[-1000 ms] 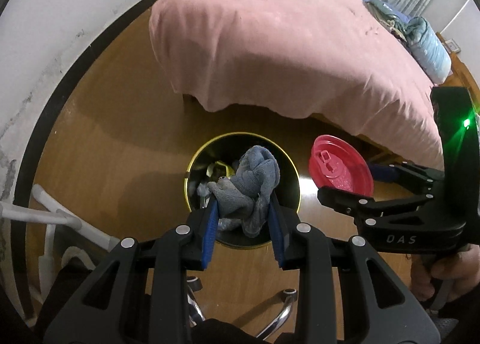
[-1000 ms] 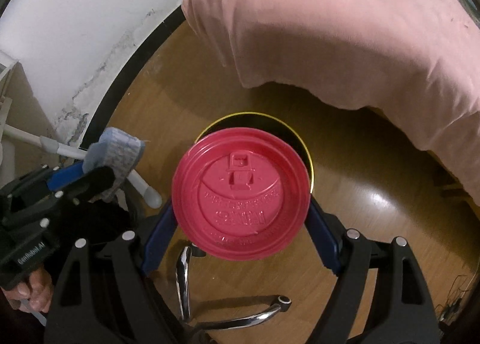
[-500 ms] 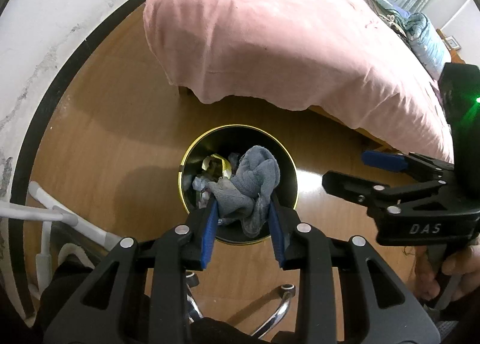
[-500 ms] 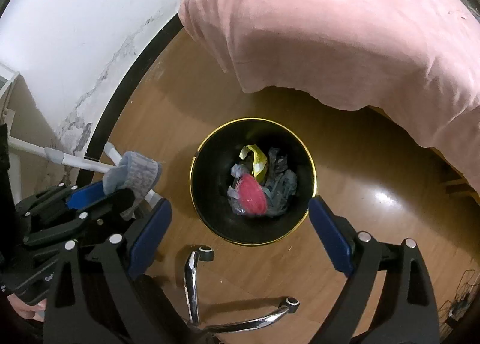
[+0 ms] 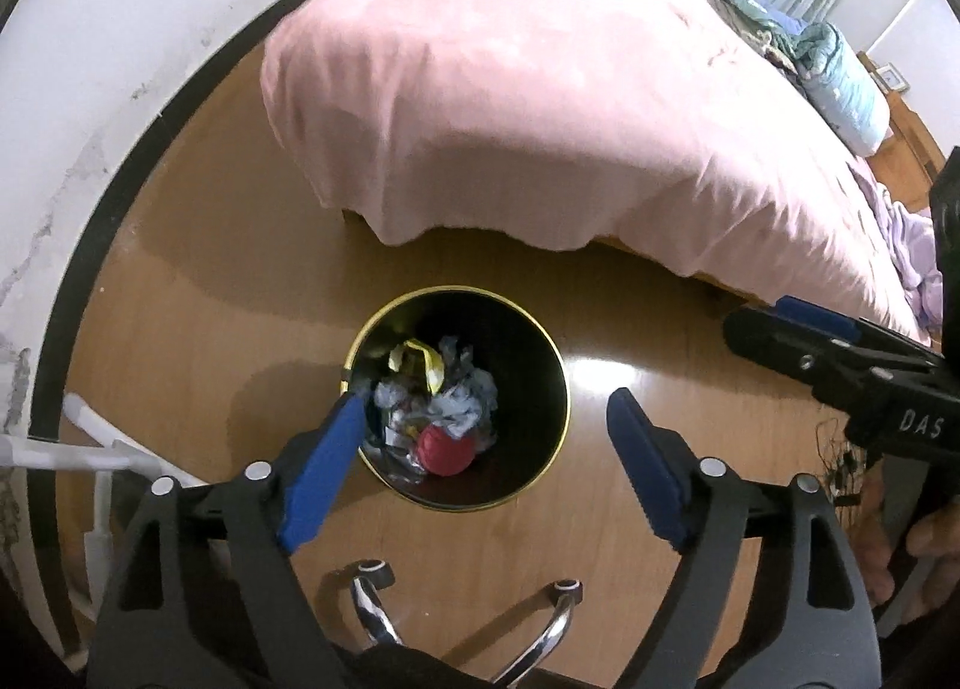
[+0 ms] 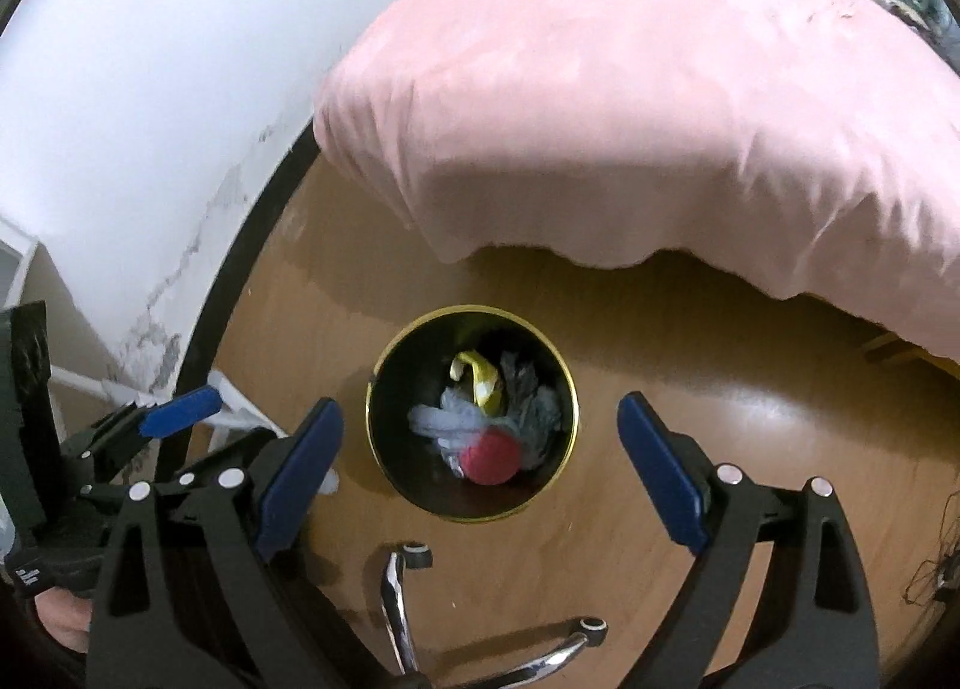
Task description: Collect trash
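The bed [image 5: 540, 107], draped in a pink cover whose hem is hanging short of the floor, is filling the upper part of both views and lying well apart from the work below. The wooden floor [image 5: 198, 293] is carrying everything else, running to a dark skirting along the white wall on the left.

The black bin [image 5: 543, 449] with its gold rim is standing upright on the floor just off the foot corner of the bed, placed in open floor so both hands can be reaching over its mouth from above. Chrome chair legs [image 6: 396, 599] on castors are showing at the near edge of the floor, close to the bin.

The left tongs [image 5: 489, 464] are hanging over the bin with jaws spread wide and nothing between them; they have just been opening, and the grey cloth [image 6: 444, 419] is now lying inside the bin on the heap. The right tongs [image 6: 480, 473] are likewise standing wide apart and empty above the bin, pointing steeply down, which suits dropping things straight in rather than tossing them.

Inside the bin, the crumpled grey and pale scraps are piling in the middle, the red lid [image 6: 489, 458] is resting on edge against them toward the near wall, and a yellow wrapper [image 6: 480, 380] is poking up at the far side. Judging by this, both pieces of trash in hand are delivered and the next piece is yet to be fetched.
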Demonstrator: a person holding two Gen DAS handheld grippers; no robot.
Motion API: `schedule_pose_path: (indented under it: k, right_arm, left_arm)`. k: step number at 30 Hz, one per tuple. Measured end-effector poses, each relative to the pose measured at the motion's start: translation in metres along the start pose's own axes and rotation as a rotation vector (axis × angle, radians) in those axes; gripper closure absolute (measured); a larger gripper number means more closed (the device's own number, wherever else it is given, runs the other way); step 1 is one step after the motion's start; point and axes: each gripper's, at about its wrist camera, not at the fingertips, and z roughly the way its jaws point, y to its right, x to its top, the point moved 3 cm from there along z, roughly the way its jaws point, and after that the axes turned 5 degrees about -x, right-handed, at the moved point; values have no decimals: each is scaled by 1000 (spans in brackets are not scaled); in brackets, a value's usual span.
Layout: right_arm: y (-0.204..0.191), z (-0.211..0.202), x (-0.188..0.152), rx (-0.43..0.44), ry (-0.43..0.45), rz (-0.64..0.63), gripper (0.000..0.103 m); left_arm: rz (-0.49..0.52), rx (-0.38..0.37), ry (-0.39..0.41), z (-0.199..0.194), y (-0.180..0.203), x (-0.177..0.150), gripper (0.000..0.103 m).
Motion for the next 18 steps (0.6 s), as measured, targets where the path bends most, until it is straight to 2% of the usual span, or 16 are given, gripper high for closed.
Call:
schedule_pose_path:
  k: [3,5,9,11,13,15,18]
  right_arm:
    - [-17,-22,10,26,42,-31,9]
    - [-34,-39,17,45,75,-65,9]
    - [-102,-81,29,114,177,-192,7]
    - [-154,-103,29,176,215,-295,7]
    - [-201,-119,22,227,244,-393,7]
    - [-251,-135,10,289,266,-493,7]
    - [-324,-155,-21,386,287,-642,7]
  left_arm:
    - [-5,30,58,-39,-1,1,12]
    - [-11,75,131,-81,-4,-1,10]
    - [-67,150,262,-170,-17,-21,7]
    - [-111,206,341,-224,-32,-44,7]
    - [-159,301,391,-267,-49,-70,7]
    - [-244,418,436,-316,-77,-107,7]
    - [-383,533,493,-371,-111,-160,7]
